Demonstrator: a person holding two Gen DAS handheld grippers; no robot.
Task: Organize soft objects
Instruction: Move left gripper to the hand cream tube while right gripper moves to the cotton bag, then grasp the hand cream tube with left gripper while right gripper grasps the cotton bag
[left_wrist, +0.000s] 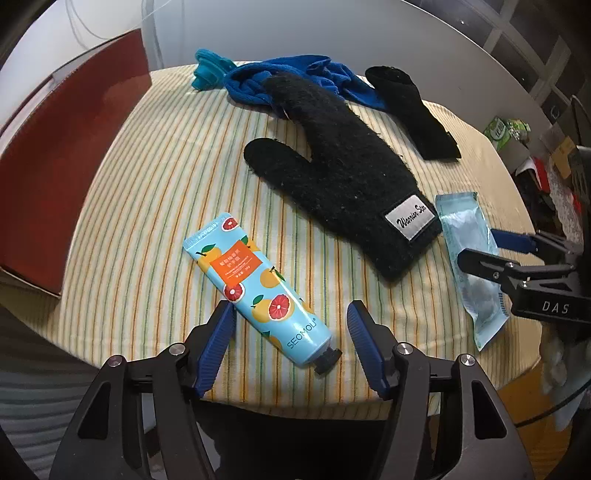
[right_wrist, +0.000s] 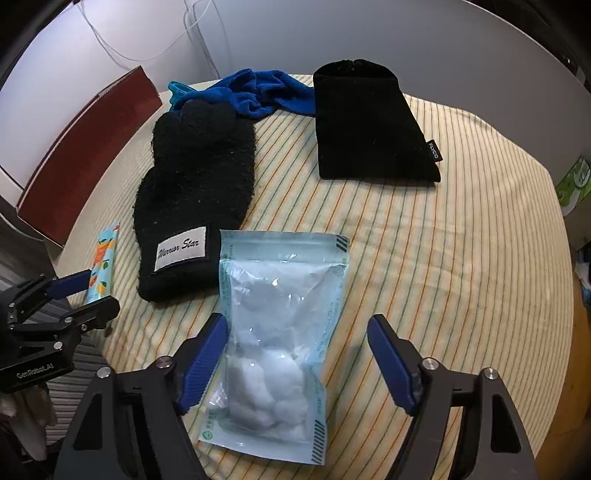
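Observation:
A light-blue hand-cream tube with orange fruit print lies on the striped cloth between the blue pads of my open left gripper. A black fuzzy glove with a white label lies beyond it; in the right wrist view the glove is at left. A clear bag of cotton balls lies between the pads of my open right gripper; it also shows in the left wrist view. A black pouch and a blue towel lie at the back.
A dark red box stands at the table's left edge. A turquoise item lies beside the towel. The yellow striped cloth covers the table. A green carton and clutter lie off the right side.

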